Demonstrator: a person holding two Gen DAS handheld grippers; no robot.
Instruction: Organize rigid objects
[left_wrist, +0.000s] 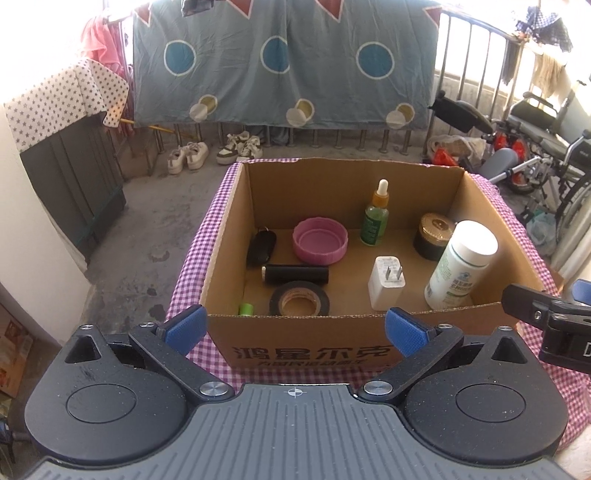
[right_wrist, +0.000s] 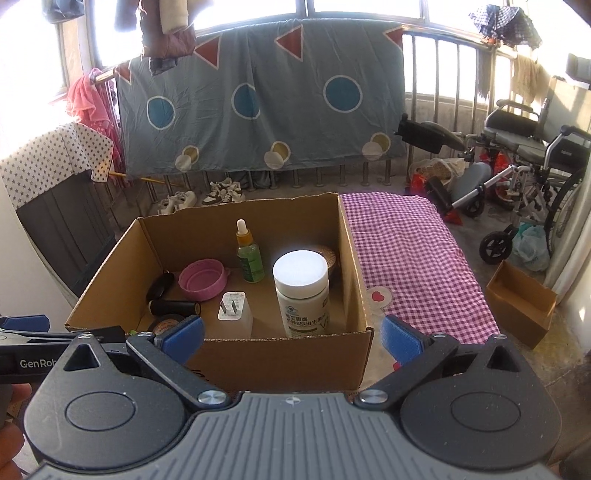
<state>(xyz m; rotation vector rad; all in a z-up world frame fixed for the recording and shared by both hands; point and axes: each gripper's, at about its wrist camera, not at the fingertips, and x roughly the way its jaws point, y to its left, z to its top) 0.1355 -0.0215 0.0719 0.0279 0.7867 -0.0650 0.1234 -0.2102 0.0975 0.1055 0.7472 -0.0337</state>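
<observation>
1. An open cardboard box (left_wrist: 325, 347) sits on a table draped in a purple-and-white checked cloth (right_wrist: 417, 258), with printed characters on its near wall.
2. The left gripper (left_wrist: 295, 326) hangs in front of the box's near wall, its blue-padded jaws spread wide with nothing between them.
3. The right gripper (right_wrist: 291, 338) faces the same wall nearer the box's right corner; its jaws also stand fully apart and hold nothing.
4. A white supplement bottle (right_wrist: 302, 295) with a white cap stands upright inside the box by the right wall, close to the near wall.
5. A white plug charger (left_wrist: 386, 282) rests on the box floor just left of that bottle, prongs showing.
6. Behind the bottle, in the far right corner, sits a dark jar with a gold lid (left_wrist: 434, 236).
7. A green dropper bottle (left_wrist: 376, 214) stands upright near the back wall.
8. A pink round lid (left_wrist: 320, 240) lies rim-up to the left of the dropper bottle.
9. A black oval object (left_wrist: 261, 244) lies by the left wall, touching or just beside the pink lid.
10. A black cylinder (left_wrist: 295, 275) lies on its side in front of the lid, and a roll of black tape (left_wrist: 299, 298) lies flat just in front of it.
11. A small green cylinder (left_wrist: 245, 308) stands in the near left corner.
12. A smaller empty cardboard box (right_wrist: 521, 308) sits on the floor to the right of the table, near a wheelchair (right_wrist: 532, 147).
</observation>
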